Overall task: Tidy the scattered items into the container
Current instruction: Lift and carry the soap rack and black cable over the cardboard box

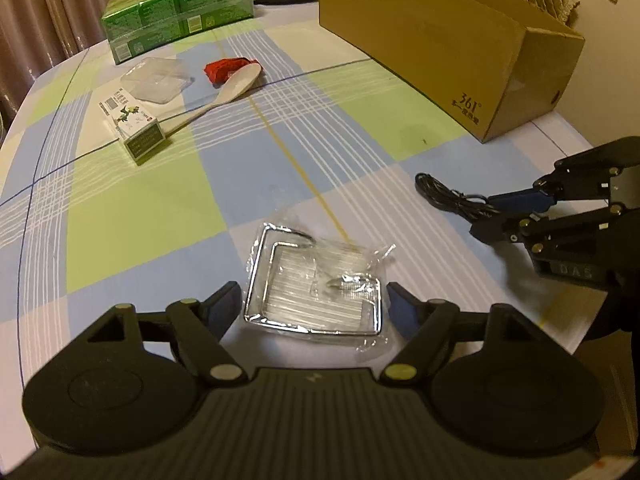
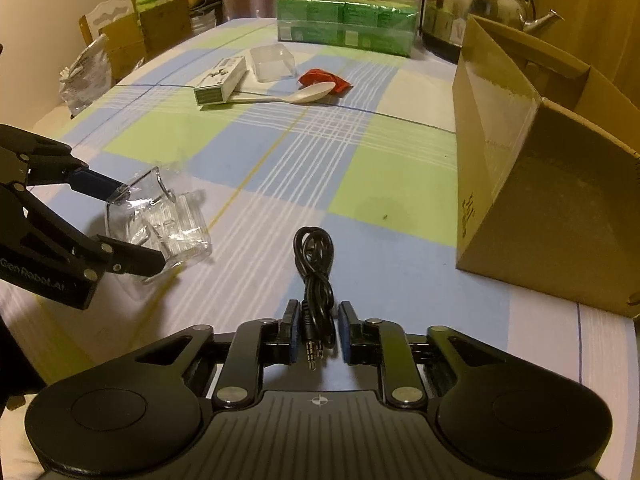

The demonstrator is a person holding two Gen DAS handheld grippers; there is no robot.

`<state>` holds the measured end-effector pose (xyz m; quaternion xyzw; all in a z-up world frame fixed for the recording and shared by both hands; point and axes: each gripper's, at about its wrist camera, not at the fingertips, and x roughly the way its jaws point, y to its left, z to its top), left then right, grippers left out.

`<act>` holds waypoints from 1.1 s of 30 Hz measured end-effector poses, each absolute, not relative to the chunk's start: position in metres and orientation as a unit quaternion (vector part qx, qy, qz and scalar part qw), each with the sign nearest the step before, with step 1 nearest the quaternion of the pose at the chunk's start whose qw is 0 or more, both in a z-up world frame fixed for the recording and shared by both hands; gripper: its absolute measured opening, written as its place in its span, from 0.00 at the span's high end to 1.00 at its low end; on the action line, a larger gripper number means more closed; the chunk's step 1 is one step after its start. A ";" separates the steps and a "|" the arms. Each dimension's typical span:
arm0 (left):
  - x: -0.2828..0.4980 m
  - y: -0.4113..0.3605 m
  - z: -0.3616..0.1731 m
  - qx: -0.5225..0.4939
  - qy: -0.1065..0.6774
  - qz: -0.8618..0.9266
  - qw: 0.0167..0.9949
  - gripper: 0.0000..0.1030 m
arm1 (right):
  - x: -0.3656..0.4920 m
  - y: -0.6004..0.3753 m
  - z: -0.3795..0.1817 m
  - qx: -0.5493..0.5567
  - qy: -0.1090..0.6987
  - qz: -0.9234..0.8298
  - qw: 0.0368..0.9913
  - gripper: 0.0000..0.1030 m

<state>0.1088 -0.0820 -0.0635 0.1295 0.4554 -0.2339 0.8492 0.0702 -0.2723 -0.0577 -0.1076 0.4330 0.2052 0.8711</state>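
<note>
A chrome wire rack in a clear plastic wrapper lies on the checked tablecloth. My left gripper is open and straddles it, fingers close to its two sides. A coiled black audio cable lies nearer the cardboard box. Its plug end sits between the pads of my right gripper, which stands narrowly open with slim gaps on both sides. A white spoon, red packet, clear plastic tub and small white-and-green carton lie farther back.
A shrink-wrapped stack of green packs with a red tin on top stands at the table's far end. A steel kettle stands behind the box. A crumpled bag hangs by the table's left edge.
</note>
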 end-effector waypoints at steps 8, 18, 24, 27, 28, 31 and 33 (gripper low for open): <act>0.107 -0.087 -0.066 0.151 0.449 -0.243 0.846 0.29 | 0.079 -0.271 -0.059 -0.101 0.432 0.210 0.871 0.70; 0.105 -0.085 -0.066 0.141 0.454 -0.239 0.847 0.36 | 0.078 -0.267 -0.060 -0.118 0.426 0.215 0.871 0.70; 0.099 -0.083 -0.064 0.134 0.459 -0.236 0.846 0.36 | 0.076 -0.265 -0.059 -0.119 0.431 0.216 0.868 0.88; 0.095 -0.082 -0.063 0.127 0.461 -0.234 0.847 0.36 | 0.070 -0.266 -0.055 -0.119 0.430 0.216 0.869 0.88; 0.094 -0.082 -0.063 0.124 0.462 -0.233 0.847 0.36 | 0.068 -0.266 -0.053 -0.119 0.427 0.215 0.870 0.88; 0.089 -0.081 -0.061 0.119 0.461 -0.232 0.848 0.36 | 0.063 -0.269 -0.045 -0.116 0.422 0.209 0.875 0.88; 0.086 -0.081 -0.058 0.116 0.460 -0.230 0.850 0.36 | 0.060 -0.272 -0.040 -0.114 0.416 0.205 0.878 0.88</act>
